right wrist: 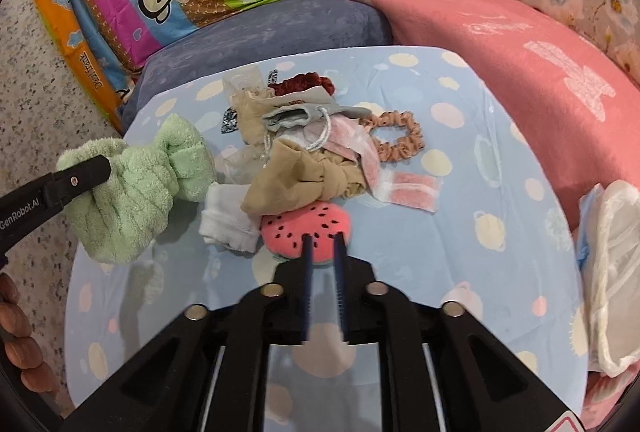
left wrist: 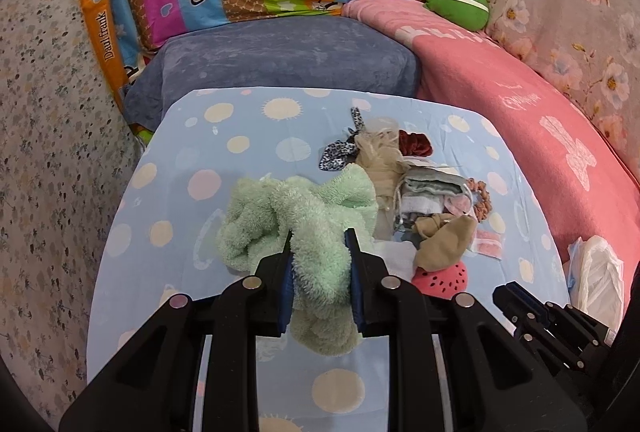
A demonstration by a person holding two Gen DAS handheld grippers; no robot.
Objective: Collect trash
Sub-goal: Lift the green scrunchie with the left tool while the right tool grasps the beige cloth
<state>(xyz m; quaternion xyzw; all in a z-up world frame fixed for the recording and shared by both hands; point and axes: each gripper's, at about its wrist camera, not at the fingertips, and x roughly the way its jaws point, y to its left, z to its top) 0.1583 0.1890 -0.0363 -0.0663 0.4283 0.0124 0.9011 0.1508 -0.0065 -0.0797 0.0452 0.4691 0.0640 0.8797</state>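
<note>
Pinching a green fluffy cloth [left wrist: 316, 228] left of the clutter pile [right wrist: 304, 152], the left gripper [left wrist: 320, 238] lifts it; the right gripper [right wrist: 323, 238], jaws slightly parted and empty, hovers over a watermelon pad [right wrist: 296, 228].

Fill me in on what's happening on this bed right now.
A person is working with two handheld grippers over a pile of small items on a light blue dotted sheet. The left gripper is clamped on a fluffy mint green headband, which hangs off the sheet. The right gripper has its jaws slightly apart, empty, right in front of a pink watermelon-patterned plush piece. A tan fabric headband, scrunchies and other bits lie untouched in the pile.
</note>
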